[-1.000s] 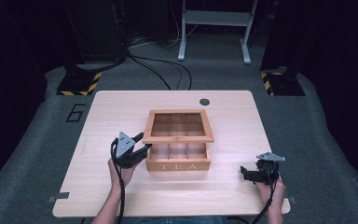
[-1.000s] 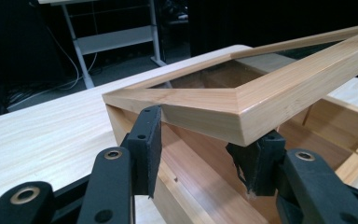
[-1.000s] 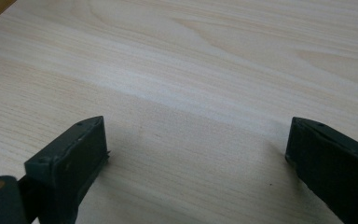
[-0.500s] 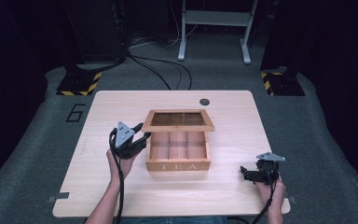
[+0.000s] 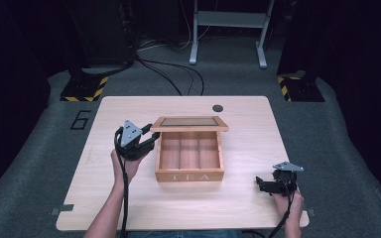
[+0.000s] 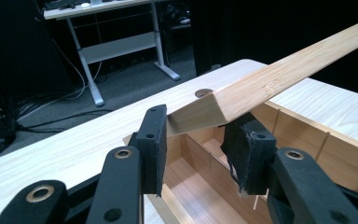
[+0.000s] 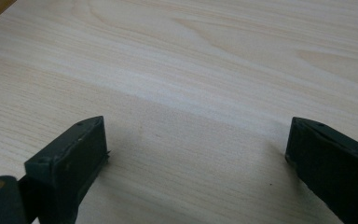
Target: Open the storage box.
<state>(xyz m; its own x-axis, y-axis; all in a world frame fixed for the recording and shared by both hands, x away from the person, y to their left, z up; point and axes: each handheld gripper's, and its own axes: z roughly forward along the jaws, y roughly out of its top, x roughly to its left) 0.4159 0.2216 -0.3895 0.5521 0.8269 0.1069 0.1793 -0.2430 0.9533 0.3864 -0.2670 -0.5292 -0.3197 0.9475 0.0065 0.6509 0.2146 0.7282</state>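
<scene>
I'm pinching lid (image 6: pixel 261 84) corner with left gripper (image 6: pixel 200 140), holding it tilted above tea box (image 5: pixel 189 157) sitting mid-table (image 5: pixel 129 208). Right gripper (image 7: pixel 196 154) resting spread wide, near right front edge.

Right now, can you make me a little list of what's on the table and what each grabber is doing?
table: light wooden top with a small dark round hole near the far edge
box: wooden tea box with TEA on its front, divided into compartments that look empty
lid: lid lifted up, tilted toward the back
left gripper: left gripper has its jaws on either side of the lid's corner
right gripper: right gripper is open and holds nothing, resting low over bare table to the box's right
</scene>
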